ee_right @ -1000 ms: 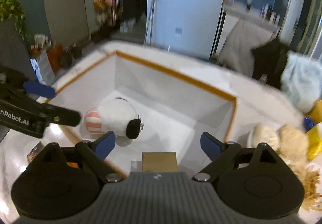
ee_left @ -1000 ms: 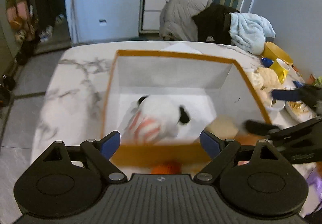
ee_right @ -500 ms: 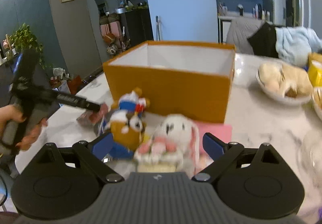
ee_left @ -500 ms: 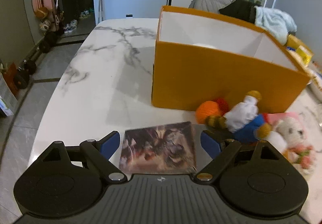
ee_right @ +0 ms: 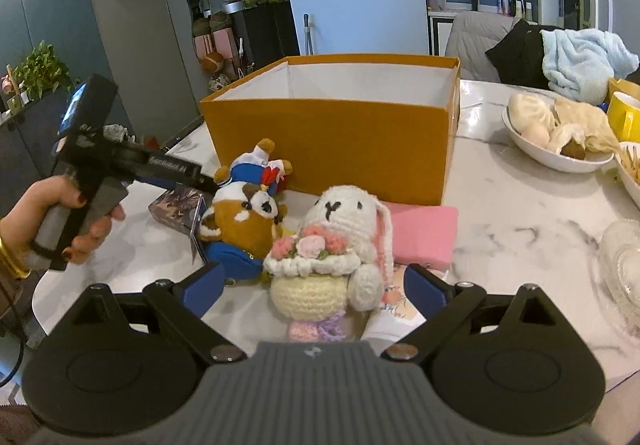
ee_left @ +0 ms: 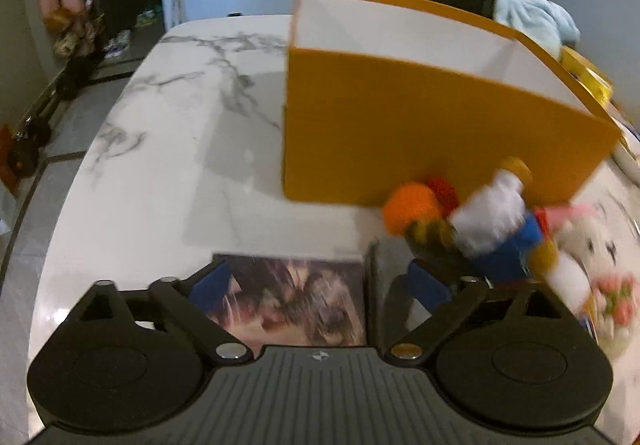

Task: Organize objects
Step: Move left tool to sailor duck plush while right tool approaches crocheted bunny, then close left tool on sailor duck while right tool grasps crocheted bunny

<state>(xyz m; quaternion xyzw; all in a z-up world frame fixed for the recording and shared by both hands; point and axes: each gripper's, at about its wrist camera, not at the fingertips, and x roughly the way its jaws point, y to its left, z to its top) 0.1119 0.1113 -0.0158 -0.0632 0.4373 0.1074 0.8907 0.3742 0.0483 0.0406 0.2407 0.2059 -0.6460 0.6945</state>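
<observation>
1. Left wrist view: the left hand-held gripper [ee_left: 320,287] stands wide with nothing between its pads, low over a flat picture card [ee_left: 292,301] that lies on the marble table [ee_left: 160,173] in front of the orange box [ee_left: 420,141]. The card appears to be its target. To lift it well, I would drop the fingers outside the card's two side edges, close only once they straddle it, and tilt one edge up, since so thin a thing is likely to slip on smooth stone. Just right of the card lies a plush pile: an orange-and-red pompom [ee_left: 416,205] and a white-and-blue stuffed toy [ee_left: 496,229], blurred here.

2. Right wrist view: the right hand-held gripper [ee_right: 314,287] is spread wide, its pads either side of a crocheted white bunny [ee_right: 336,245] but not pressing it. The bunny stands upright, cream-bodied, holding pink flowers, touching a brown raccoon plush in blue [ee_right: 244,225], with a pink pad [ee_right: 424,231] behind it. Close on the round body, not the loose ear, then carry it over the box's near wall. The box stands open, white inside.
</observation>
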